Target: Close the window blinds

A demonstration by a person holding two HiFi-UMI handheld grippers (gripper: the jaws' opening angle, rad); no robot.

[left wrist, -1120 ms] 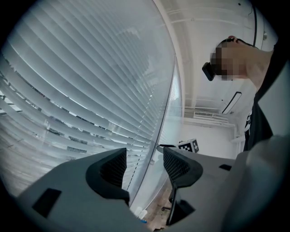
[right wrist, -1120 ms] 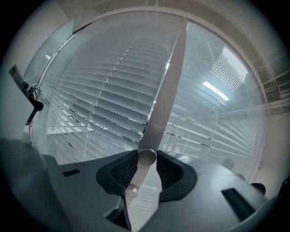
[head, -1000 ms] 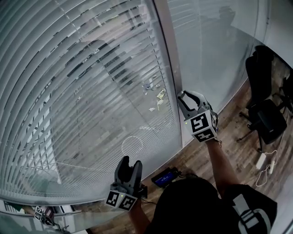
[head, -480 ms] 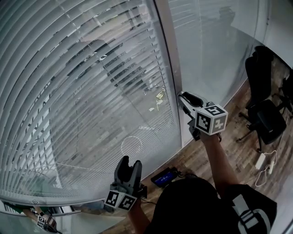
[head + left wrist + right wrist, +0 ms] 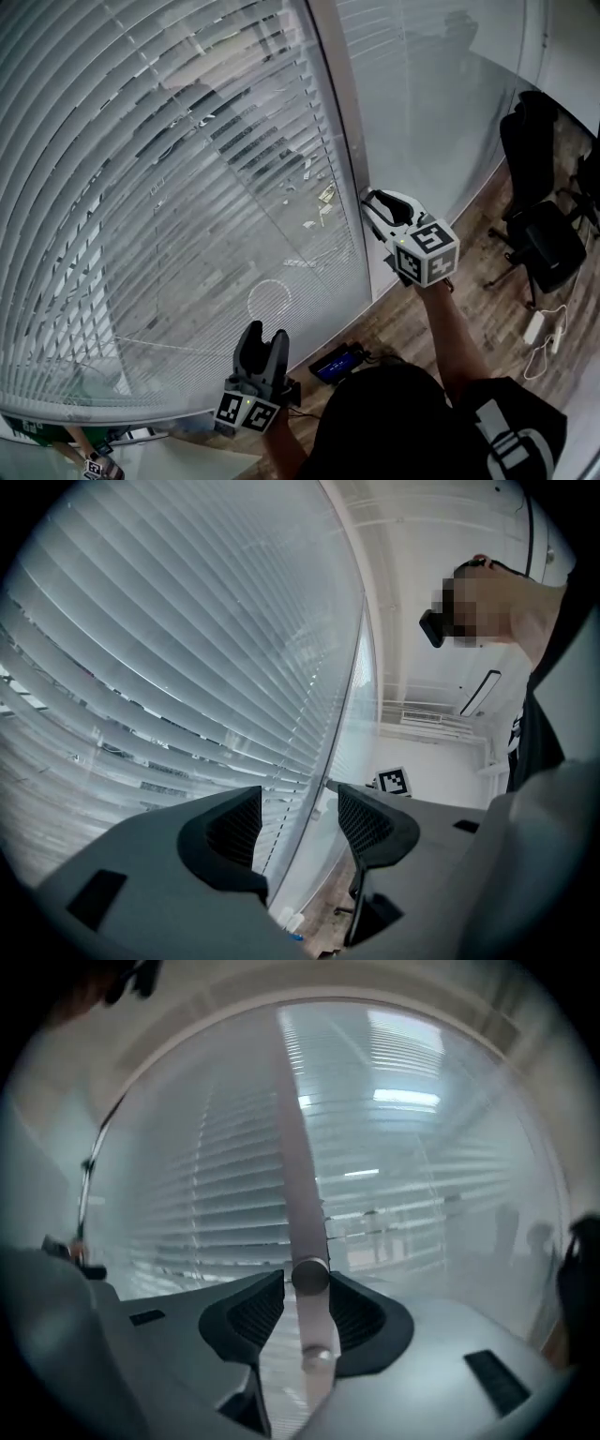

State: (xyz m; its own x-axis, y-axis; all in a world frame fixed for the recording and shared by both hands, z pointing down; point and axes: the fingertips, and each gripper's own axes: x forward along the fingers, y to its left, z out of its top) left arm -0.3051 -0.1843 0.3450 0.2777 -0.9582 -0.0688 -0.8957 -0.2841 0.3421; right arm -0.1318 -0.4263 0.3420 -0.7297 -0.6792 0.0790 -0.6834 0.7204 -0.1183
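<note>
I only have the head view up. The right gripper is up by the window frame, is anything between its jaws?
Observer: Yes. The right gripper view shows the blinds' pale tilt wand between the pads of the right gripper, which touch both its sides; the jaws have just been opening slightly.
Operator: Where on the wand?
Observer: At its free end; the round end cap sits level with the pad tips.
Operator: And the left gripper?
Observer: Open in its own view, nothing between the jaws, only slats beyond.
</note>
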